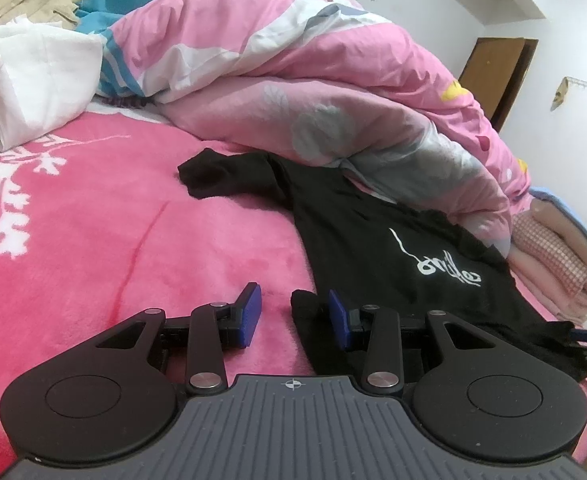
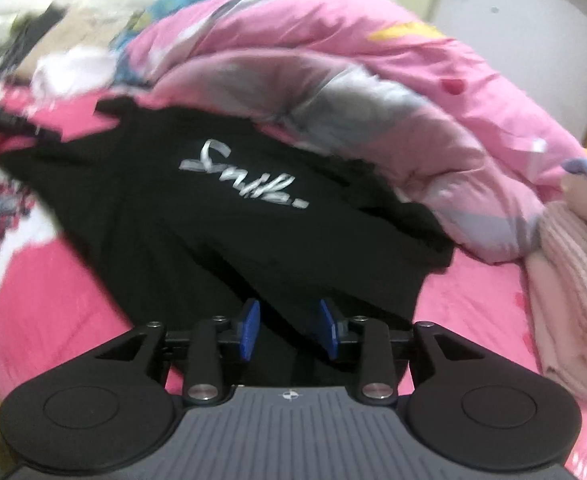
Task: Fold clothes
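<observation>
1. A black T-shirt [image 1: 377, 240] with white script lettering lies spread on a bed covered by a pink blanket [image 1: 113, 220]. Its far edge runs up against, and partly under, a bunched pink duvet [image 1: 313, 92] with grey and white patches.
2. The left gripper [image 1: 295, 316] sits low over the bed at the shirt's near left corner. Its jaws stand apart, released; the left blue pad is over bare blanket, while the right pad is against the edge of the black cloth. A small corner of the shirt lies in the gap, but nothing is clamped.
3. The right gripper [image 2: 289, 330] is over the shirt's lower part, in a blurred view. Its jaws are also spread, with black fabric lying between and below the blue pads; they do not pinch it.
4. In the left wrist view, one sleeve [image 1: 213, 176] lies out flat toward the far left of the garment.
5. White cloth [image 1: 25, 80] is heaped at the far left of the bed, and a stack of folded pink fabrics [image 1: 561, 272] sits at the right, beside the duvet.
</observation>
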### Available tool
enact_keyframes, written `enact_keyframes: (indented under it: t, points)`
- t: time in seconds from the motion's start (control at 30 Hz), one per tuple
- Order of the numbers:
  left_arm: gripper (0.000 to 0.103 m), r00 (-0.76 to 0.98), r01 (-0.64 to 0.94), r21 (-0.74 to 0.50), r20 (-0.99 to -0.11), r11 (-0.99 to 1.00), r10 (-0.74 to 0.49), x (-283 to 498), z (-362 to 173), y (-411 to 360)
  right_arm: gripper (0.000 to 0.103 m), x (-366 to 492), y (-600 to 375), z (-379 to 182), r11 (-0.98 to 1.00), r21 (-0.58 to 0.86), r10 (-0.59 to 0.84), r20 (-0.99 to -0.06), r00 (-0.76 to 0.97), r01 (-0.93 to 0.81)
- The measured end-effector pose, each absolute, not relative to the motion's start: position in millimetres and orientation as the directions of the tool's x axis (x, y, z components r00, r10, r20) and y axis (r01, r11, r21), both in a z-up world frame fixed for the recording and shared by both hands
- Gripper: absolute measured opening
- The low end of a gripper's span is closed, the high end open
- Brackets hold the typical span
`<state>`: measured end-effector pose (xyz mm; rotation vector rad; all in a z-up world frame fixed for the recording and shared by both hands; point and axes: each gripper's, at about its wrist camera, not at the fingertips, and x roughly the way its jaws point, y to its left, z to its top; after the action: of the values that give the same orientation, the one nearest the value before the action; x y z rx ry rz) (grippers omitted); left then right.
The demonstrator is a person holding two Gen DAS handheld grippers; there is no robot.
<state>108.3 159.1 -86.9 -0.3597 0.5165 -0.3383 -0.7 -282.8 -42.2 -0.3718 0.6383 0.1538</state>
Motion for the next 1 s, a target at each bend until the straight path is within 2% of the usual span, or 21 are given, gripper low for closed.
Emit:
enact_keyframes:
  t: [0.03,0.07,0.1,0.27,0.43,0.53,0.63,1.0]
  points:
    - [0.038,0.817,0.222,-0.413,-0.415,0.883,-0.4,108,-87,159,0.026,3,-284,-46,0.919,-0.303,0.013,-0.619,0.786,-0.253]
    - [0.038,0.818,0.223,-0.413,-0.414,0.883,-0.4,108,-87,159,0.009,6,-286,-49,0.921,-0.299,0.006,-0.63,0.777,-0.249]
    - [0.038,0.818,0.223,-0.413,-0.413,0.883,-0.4,108,-88,159,0.001,8,-290,-48,0.929,-0.285,0.006,-0.627,0.779,-0.237]
    - [0.038,0.818,0.226,-0.408,-0.413,0.885,-0.399,109,-88,159,0.0,14,-301,-36,0.951,-0.239,0.02,-0.58,0.814,-0.194]
    - [0.038,0.818,0.228,-0.405,-0.413,0.885,-0.4,110,-87,159,0.0,32,-308,-44,0.953,-0.243,0.0,-0.595,0.804,-0.18]
    - [0.038,0.818,0.228,-0.406,-0.413,0.885,-0.4,110,-87,159,0.005,42,-318,-51,0.969,-0.208,-0.021,-0.61,0.792,-0.135]
    - [0.038,0.818,0.229,-0.407,-0.413,0.884,-0.401,110,-87,159,0.034,42,-336,-48,0.989,-0.138,-0.047,-0.592,0.804,-0.044]
    - [0.038,0.819,0.23,-0.41,-0.408,0.883,-0.403,109,-88,160,0.035,5,-420,-42,0.948,0.293,0.07,-0.58,0.812,0.127]
